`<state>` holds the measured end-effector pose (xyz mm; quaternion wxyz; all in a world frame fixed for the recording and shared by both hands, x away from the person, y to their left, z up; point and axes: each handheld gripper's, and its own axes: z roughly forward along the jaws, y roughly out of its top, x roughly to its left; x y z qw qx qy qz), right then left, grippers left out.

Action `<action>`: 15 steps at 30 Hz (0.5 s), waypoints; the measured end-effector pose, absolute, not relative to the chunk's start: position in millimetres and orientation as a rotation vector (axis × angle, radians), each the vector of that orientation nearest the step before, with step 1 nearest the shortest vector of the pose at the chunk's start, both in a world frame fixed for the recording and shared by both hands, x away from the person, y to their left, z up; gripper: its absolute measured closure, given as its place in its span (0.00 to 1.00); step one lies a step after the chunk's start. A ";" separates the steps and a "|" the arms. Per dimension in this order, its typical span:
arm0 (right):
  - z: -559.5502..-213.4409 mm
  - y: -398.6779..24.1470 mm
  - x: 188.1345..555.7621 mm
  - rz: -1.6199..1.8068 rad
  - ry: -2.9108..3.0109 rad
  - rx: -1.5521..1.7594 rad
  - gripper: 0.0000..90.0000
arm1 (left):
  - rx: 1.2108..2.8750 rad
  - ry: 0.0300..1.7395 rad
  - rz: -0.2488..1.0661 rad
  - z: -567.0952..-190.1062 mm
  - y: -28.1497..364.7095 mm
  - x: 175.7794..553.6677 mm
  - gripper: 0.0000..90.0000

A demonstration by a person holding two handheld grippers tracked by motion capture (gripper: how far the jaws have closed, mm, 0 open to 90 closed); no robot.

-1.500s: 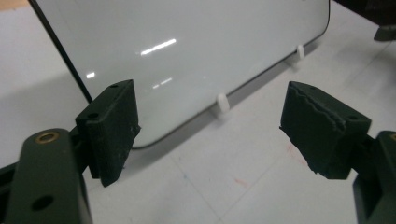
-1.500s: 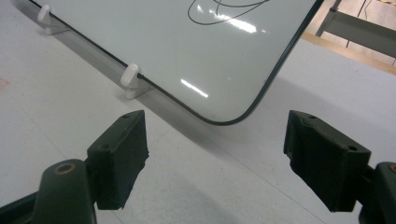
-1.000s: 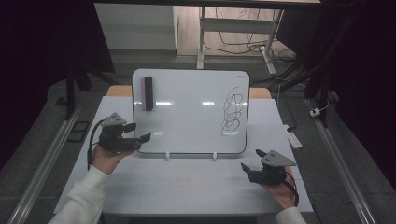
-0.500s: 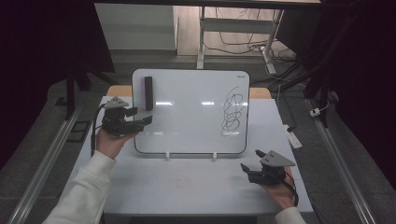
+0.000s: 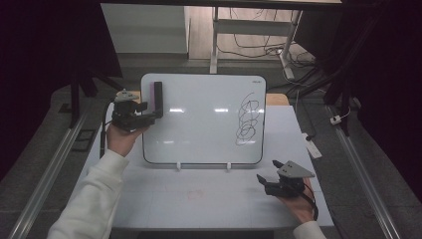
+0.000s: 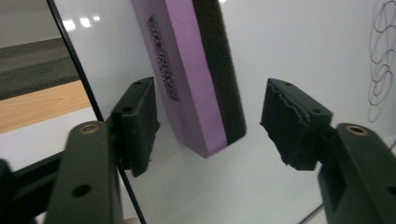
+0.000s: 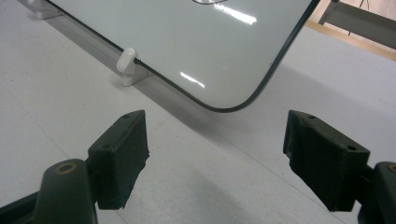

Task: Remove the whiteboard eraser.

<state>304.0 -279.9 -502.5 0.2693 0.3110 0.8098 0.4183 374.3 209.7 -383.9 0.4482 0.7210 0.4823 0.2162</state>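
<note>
Left gripper [image 5: 155,110]: my jaws have just been closing around the eraser [image 6: 198,70] - still a gap each side, nothing gripped | eraser: stuck upright at the whiteboard's [image 5: 204,124] top-left corner | scribble [image 5: 247,118]: on its right part | right gripper [image 5: 263,180]: open, empty - low above the table [image 5: 199,199], near the board's bottom-right corner.
</note>
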 end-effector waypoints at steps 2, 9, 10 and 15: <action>-502.6 -280.0 304.1 1.128 2.182 0.839 0.24 | 1.784 1.195 0.542 -384.3 208.6 375.2 0.45; -503.1 -279.8 304.2 1.122 2.182 0.842 0.24 | 1.781 1.213 0.554 -385.8 206.7 378.4 0.52; -503.1 -279.7 304.2 1.122 2.182 0.842 0.24 | 1.781 1.212 0.551 -386.1 206.6 379.0 0.54; -503.2 -280.0 304.3 1.121 2.180 0.844 0.24 | 1.779 1.213 0.560 -386.2 204.0 380.0 0.61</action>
